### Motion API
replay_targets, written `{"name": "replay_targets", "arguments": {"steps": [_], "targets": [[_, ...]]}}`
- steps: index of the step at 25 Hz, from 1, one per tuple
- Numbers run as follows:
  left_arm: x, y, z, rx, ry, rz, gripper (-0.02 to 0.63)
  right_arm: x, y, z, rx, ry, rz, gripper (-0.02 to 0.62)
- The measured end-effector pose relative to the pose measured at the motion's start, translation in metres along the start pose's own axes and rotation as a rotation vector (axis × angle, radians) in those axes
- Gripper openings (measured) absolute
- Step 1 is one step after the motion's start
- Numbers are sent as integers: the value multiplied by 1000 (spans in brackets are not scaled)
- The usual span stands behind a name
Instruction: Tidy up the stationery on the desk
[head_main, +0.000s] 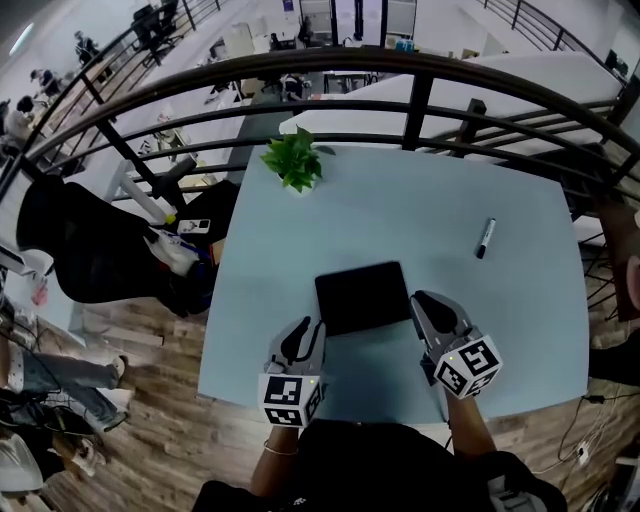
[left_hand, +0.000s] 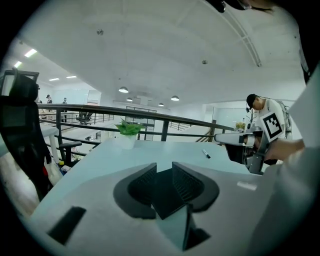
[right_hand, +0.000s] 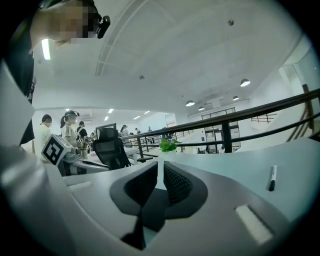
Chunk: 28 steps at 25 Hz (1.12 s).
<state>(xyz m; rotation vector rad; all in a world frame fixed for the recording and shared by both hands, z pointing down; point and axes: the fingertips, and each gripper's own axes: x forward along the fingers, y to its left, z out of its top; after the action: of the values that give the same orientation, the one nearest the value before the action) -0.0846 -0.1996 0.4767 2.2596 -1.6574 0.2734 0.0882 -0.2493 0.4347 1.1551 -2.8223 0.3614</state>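
1. Left hand-held gripper (head_main: 307, 332): jaws slightly spread, at the lower-left corner of the black pad (head_main: 362, 297) in mid-frame.
2. Right hand-held gripper (head_main: 430, 303): jaws parted by a slit, at the pad's lower-right corner.
3. If I lift the pad, I grip both corners and keep it level.
4. The marker (head_main: 485, 238) lies loose at centre right, well apart.
5. The surface (head_main: 400, 200) is pale blue and smooth, with a plant (head_main: 293, 160) at upper centre and a railing (head_main: 420, 85) beyond.

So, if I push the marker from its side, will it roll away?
Probably yes: the marker looks round and lies alone on the smooth desk, with nothing near to stop it. It looks slim and stiff, likely light, so a small nudge may move it far.
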Motion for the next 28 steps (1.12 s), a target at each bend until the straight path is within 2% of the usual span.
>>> {"name": "replay_targets", "arguments": {"steps": [9, 16, 28], "targets": [[24, 13, -42, -41, 108, -2, 154, 27, -14, -32, 13, 99, -10, 69], [47, 10, -77, -58, 220, -28, 218, 44, -31, -68, 46, 215, -29, 116], [63, 11, -116, -69, 356, -2, 238, 61, -57, -122, 73, 384, -41, 199]]}}
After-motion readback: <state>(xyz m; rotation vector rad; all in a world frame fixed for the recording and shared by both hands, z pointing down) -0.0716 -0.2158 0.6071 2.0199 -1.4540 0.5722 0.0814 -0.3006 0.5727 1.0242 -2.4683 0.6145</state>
